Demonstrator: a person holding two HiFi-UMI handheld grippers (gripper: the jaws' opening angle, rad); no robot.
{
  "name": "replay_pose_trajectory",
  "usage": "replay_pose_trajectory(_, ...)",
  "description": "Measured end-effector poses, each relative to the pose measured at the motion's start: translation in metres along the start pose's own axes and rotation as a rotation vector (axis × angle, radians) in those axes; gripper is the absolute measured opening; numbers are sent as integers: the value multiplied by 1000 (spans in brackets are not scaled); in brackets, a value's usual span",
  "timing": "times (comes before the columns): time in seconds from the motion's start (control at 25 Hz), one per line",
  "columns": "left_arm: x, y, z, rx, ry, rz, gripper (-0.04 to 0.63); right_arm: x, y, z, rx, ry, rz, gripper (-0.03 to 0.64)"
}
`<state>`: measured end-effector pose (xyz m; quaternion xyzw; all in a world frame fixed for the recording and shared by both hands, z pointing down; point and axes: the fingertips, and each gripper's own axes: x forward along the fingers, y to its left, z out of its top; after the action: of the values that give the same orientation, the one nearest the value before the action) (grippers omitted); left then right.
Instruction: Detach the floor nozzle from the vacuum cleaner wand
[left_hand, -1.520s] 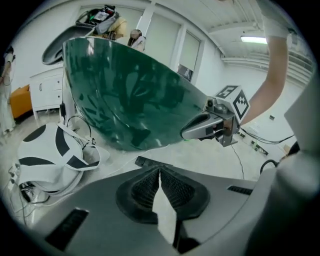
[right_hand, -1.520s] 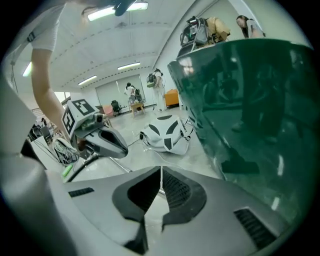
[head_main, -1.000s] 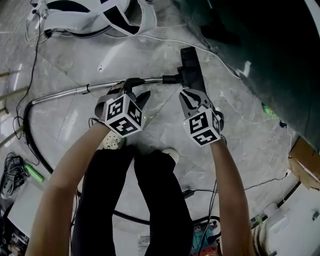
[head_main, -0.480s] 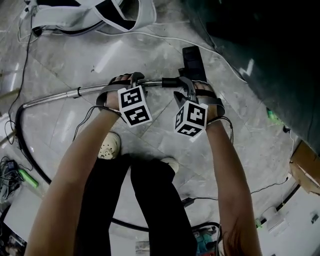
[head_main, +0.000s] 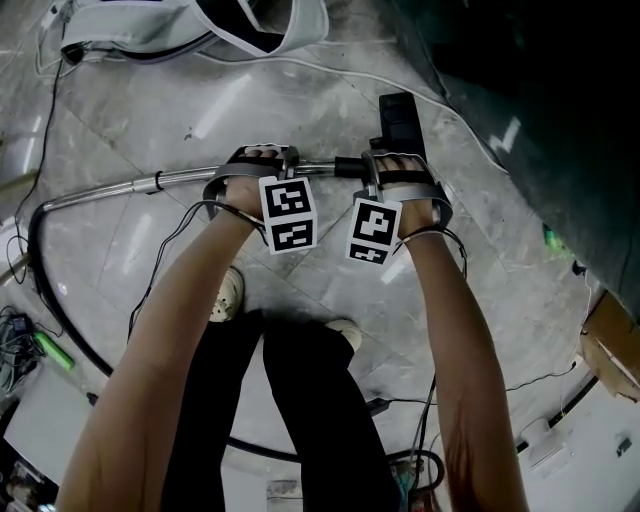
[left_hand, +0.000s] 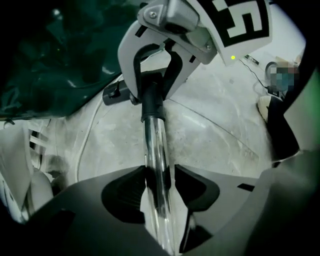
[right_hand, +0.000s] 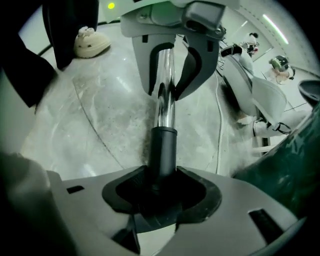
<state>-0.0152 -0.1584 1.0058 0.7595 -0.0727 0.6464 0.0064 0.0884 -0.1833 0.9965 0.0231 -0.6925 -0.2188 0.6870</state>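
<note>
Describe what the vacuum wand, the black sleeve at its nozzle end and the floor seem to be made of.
Wand: polished metal, likely chromed steel; it shows mirror-bright streaks and reflections.
Black sleeve: probably moulded plastic, matt; only a dull, even sheen.
Floor: polished stone or stone-look tile; mottled grey surface, thin joint lines, glare patches.

Bare floor (head_main: 150, 120) past the wand (head_main: 180, 178) and betw. wand & shoes (head_main: 228, 292) gives room to pass. Rt side is tight: floor nozzle (head_main: 397, 118) lies just beside a dark green cover (head_main: 520, 60). White cable (right_hand: 220, 141) crosses the floor nearby. Black hose (head_main: 38, 258) curves along the lt. White housing (head_main: 150, 40) blocks the far lt.
</note>
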Motion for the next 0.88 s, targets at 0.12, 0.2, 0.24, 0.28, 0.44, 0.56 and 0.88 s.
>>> replay_pose_trajectory(0.12,-9,2,1,-6,-18,-10,155,-6,0,0,6,-11,9,187)
replay_pose_trajectory(0.2,-19,1,4,-11,-38,-20,153,-14,0,-1,30,-45,23,186)
replay_pose_trajectory(0.24,-25,0,6,-12,-51,-21,153,-19,0,-2,41,-61,31,184)
replay_pose_trajectory(0.28,-31,0,8,-14,-61,-23,152,-23,-1,-2,47,-73,42,184)
replay_pose_trajectory(0.44,-46,-7,9,-18,-54,-39,150,-39,3,1,32,-83,87,184)
replay_pose_trajectory(0.56,-53,-12,11,-19,-56,-64,149,-49,6,0,33,-101,108,184)
replay_pose_trajectory(0.88,-63,-20,34,-39,-112,-101,144,-63,17,-25,106,-133,133,184)
